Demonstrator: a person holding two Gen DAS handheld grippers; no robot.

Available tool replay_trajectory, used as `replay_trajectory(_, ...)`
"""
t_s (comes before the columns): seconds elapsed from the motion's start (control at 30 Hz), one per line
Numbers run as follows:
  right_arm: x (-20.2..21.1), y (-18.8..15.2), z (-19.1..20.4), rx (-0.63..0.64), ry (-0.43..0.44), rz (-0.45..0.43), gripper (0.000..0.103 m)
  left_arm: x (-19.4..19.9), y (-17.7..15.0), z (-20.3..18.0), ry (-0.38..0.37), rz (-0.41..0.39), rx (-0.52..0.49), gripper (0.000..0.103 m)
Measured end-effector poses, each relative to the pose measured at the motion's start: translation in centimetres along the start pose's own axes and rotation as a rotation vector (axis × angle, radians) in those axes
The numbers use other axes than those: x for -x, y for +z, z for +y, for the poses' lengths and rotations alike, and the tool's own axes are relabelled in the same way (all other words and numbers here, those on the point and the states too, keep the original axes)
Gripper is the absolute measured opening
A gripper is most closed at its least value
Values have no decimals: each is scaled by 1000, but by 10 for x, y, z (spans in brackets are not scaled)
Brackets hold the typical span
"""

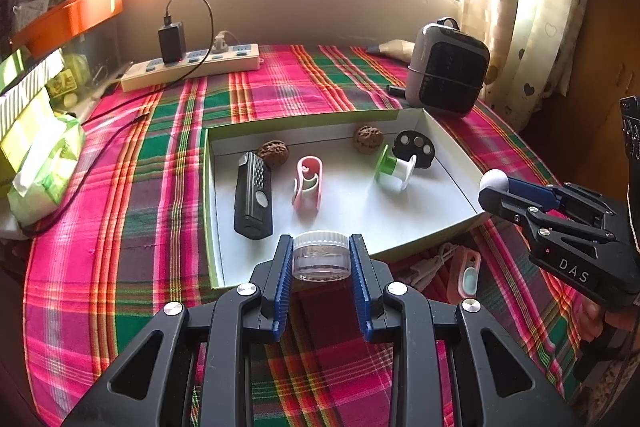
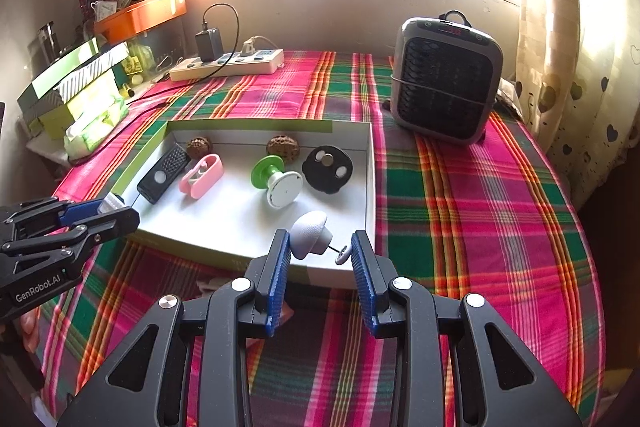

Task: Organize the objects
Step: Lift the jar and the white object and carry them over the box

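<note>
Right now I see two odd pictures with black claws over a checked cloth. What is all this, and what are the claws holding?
There is no robot here. A person holds a two-finger claw in each hand, and a wide-angle camera on each looks along its fingers. So one picture is from the left gripper, the other from the right gripper; each also shows the other claw at its edge.

Below them is a table with a checked cloth. On it stand a shallow box, a power strip and a small heater. In the box lie two walnuts, a black remote, a pink clip, a green spool and a black disc.

The left claw grips a small clear jar. The right claw grips a white knob with a pin.
</note>
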State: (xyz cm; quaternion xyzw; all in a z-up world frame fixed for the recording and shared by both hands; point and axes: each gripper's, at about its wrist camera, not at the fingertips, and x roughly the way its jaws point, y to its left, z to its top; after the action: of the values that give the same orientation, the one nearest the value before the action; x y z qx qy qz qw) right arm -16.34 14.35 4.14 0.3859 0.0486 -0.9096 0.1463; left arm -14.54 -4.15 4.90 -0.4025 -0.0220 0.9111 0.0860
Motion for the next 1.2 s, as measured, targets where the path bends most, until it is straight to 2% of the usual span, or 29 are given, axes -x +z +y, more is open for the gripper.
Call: replay_trajectory(1.2,-59,24,6,75,5,105,33,-47,20,14,14,68,13,25)
